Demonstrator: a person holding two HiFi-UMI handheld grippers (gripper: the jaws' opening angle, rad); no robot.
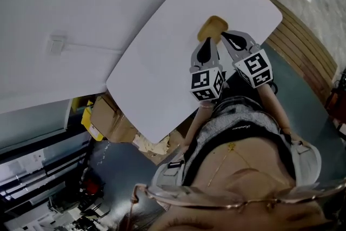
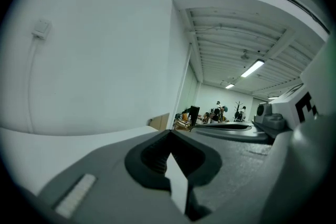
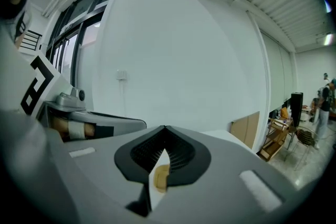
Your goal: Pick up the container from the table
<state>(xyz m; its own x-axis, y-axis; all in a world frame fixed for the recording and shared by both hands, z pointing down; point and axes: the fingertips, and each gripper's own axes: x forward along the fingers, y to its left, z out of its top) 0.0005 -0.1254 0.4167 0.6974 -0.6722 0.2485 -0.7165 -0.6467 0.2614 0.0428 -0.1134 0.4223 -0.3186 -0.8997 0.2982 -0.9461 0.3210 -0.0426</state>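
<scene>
A small tan container (image 1: 212, 26) sits on the white table (image 1: 162, 62), near its far right edge. Both grippers hover side by side just short of it. My left gripper (image 1: 207, 42) points at the container's near side with its jaws together and nothing in them. My right gripper (image 1: 223, 34) lies just right of the container, jaws also together and empty. In the right gripper view the container (image 3: 161, 176) shows as a tan sliver through the slit under the closed tips (image 3: 165, 127). The left gripper view shows only white table through the slit below its tips (image 2: 169, 131).
A white wall with a socket (image 1: 55, 44) stands left of the table. Cardboard boxes (image 1: 111, 119) lie under the table's near corner. Wooden slats (image 1: 303, 46) curve along the right. People (image 2: 218, 110) stand far off in the room behind.
</scene>
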